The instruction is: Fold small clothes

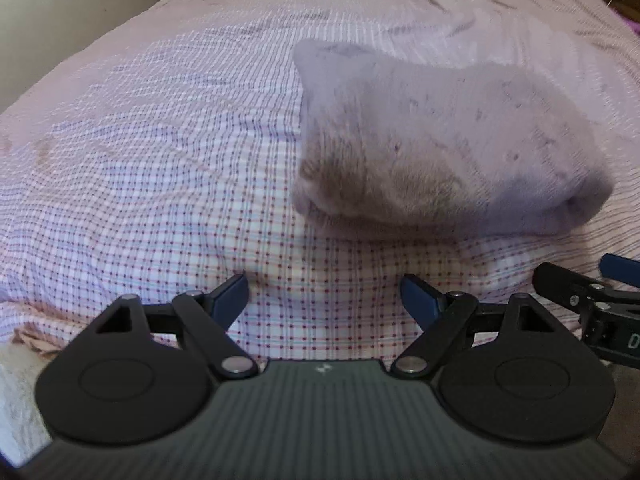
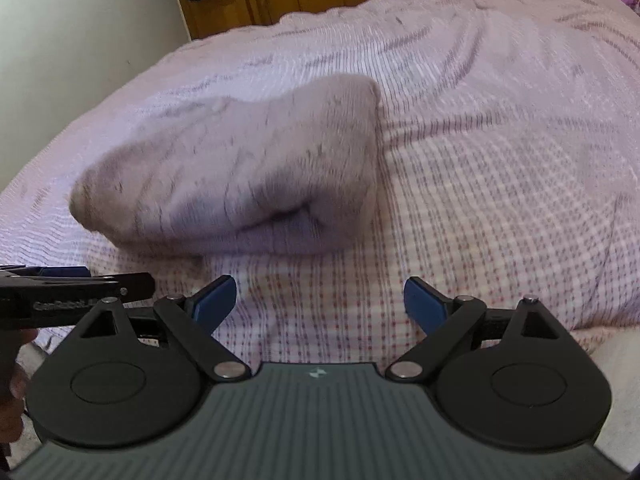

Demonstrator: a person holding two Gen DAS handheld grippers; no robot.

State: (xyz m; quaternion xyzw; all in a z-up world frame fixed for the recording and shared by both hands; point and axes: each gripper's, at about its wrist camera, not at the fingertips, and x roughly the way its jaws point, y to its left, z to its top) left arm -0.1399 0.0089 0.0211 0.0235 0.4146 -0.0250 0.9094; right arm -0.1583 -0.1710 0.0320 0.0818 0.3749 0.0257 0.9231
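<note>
here, folded garment (image 1: 440, 140), checked sheet (image 1: 160, 160) around

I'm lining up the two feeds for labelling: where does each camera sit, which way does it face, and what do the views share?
Left wrist view: sits on the left gripper, facing forward and down over the checked bedsheet at the folded grey garment; its own open fingers show, with the right gripper at the right edge.
Right wrist view: sits on the right gripper, facing the same way; its open fingers show, with the left gripper and a hand at the left edge.
Shared: garment, sheet, each other's gripper.
</note>
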